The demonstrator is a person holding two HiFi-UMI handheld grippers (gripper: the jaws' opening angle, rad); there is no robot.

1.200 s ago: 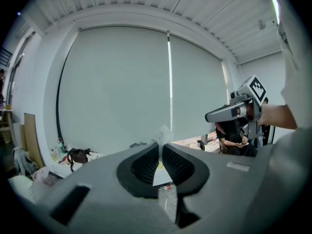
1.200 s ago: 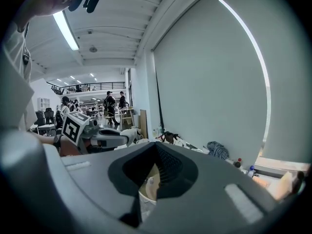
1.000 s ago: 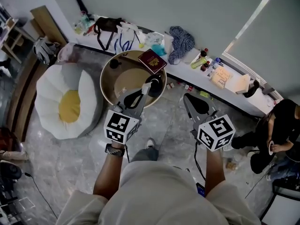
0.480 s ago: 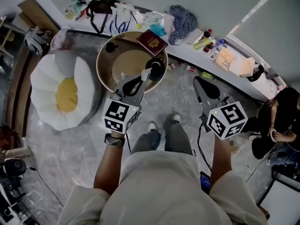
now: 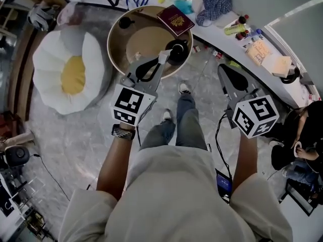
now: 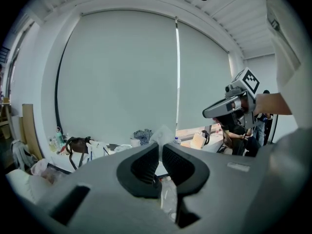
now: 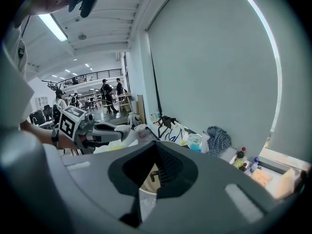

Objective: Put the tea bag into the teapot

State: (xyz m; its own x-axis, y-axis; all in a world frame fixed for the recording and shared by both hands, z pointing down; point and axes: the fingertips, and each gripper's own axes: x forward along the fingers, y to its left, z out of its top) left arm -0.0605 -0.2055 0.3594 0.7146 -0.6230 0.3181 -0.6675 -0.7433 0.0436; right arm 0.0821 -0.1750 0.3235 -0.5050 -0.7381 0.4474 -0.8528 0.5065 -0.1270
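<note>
Hovering over the round tan bench, the left gripper keeps its fingers clenched on a pale, translucent tea bag, just beside the round black teapot. The right gripper hangs aside, fingers closed on nothing.

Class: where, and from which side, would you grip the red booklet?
Grip the corner that seems to jut past the rim of the round table, coming level from outside the table: the red booklet lies flat, so elsewhere jaws cannot get under it.

Teapot, booklet on round table; cushion left.
</note>
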